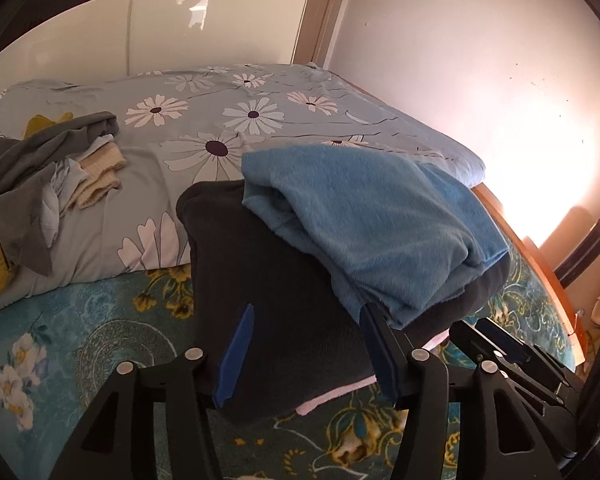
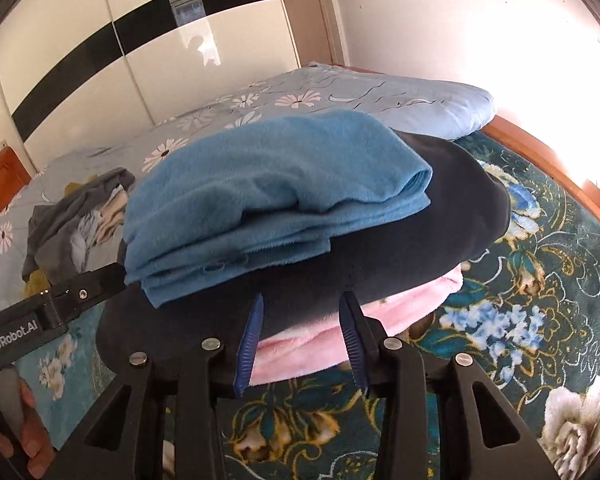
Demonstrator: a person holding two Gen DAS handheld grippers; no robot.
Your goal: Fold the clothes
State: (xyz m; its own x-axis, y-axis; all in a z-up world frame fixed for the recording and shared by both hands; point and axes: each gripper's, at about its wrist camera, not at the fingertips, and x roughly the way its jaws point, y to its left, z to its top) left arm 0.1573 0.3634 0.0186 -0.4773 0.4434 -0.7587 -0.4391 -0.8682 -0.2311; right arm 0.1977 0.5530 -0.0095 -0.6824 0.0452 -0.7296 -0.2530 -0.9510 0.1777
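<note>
A stack of folded clothes lies on the bed: a blue fleece garment (image 1: 364, 216) on top, a dark one (image 1: 268, 300) under it, a pink one (image 2: 340, 332) at the bottom. My left gripper (image 1: 306, 320) is open, its fingers either side of the dark garment's near edge. My right gripper (image 2: 300, 312) is open at the stack's front edge, by the dark and pink layers. The blue garment (image 2: 260, 192) and the dark one (image 2: 440, 216) also show in the right wrist view. The left gripper's body (image 2: 52, 304) shows there at left, the right gripper's body (image 1: 512, 356) in the left wrist view.
A pile of unfolded clothes (image 1: 44, 184) in grey, cream and yellow lies at the left on a daisy-print duvet (image 1: 220, 120). A teal floral bedspread (image 2: 540, 280) covers the near bed. A wooden bed edge (image 1: 540, 264) and wall are at right, wardrobe doors (image 2: 140, 60) behind.
</note>
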